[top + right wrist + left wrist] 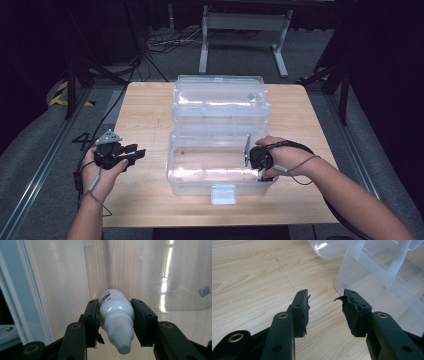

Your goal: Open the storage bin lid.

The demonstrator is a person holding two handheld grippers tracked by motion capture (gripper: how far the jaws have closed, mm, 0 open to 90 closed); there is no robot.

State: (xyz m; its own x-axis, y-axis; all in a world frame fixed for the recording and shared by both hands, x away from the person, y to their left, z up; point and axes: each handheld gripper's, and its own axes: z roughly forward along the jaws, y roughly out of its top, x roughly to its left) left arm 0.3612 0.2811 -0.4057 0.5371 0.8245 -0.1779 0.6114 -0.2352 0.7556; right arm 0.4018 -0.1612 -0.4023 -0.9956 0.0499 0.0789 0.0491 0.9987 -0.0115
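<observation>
bench: light wood, rectangular
cables: tangled on far floor
frame legs: white metal, beyond bench

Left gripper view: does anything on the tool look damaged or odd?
Yes. On the left tool, the black pads are torn: a strip curls off the top of the right pad and the left pad's edge is frayed. Its jaws stand open and empty over the wooden table, beside the clear plastic box.

The bottle lies inside the storage box, at its right end; the box's open lid lies behind it.
</observation>
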